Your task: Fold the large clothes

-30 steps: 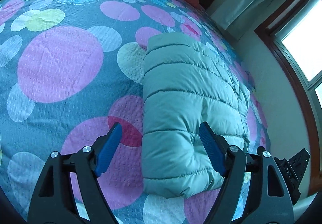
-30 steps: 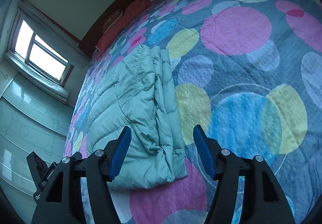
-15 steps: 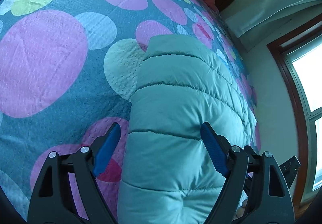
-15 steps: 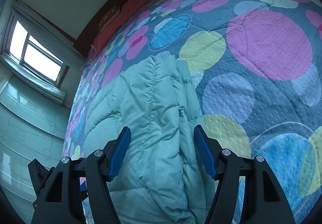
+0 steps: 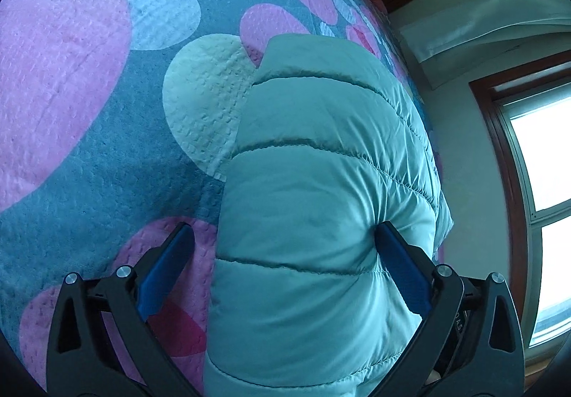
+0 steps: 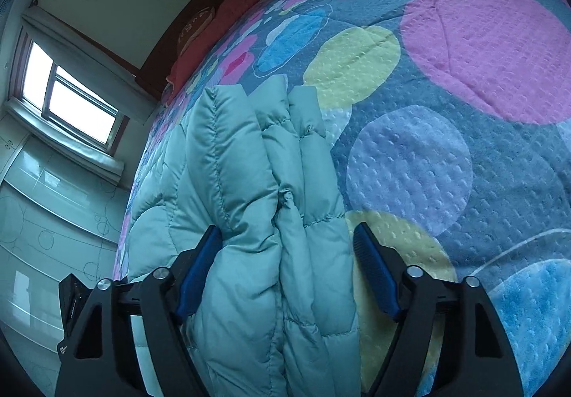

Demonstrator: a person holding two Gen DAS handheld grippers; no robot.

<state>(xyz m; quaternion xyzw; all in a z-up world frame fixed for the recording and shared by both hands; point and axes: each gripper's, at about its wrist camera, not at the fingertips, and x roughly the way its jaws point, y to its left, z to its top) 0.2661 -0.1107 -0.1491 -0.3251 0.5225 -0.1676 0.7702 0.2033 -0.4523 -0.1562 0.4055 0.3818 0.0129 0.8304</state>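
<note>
Left wrist view: straddling folded teal puffer jacket [image 5: 321, 204] on bed [image 5: 89, 132] with wide-opening left gripper [image 5: 283, 272], right gripper [image 6: 287, 275] half-open, neither clamping yet; pinching all layers squarely.

1. Support surface: a bed, covered by a textured bedspread [image 5: 89, 161] with a grey-blue ground and large overlapping circles in pink, pale blue, white, yellow-green and bright blue [image 6: 464, 132].
2. Lying directly on the bedspread: a folded teal quilted puffer jacket [image 5: 314, 204], near the window-side edge of the bed [image 6: 228, 190]; stacked layers show along one side.
3. At the far end by the dark headboard: a red-orange pillow [image 6: 200, 47].
</note>
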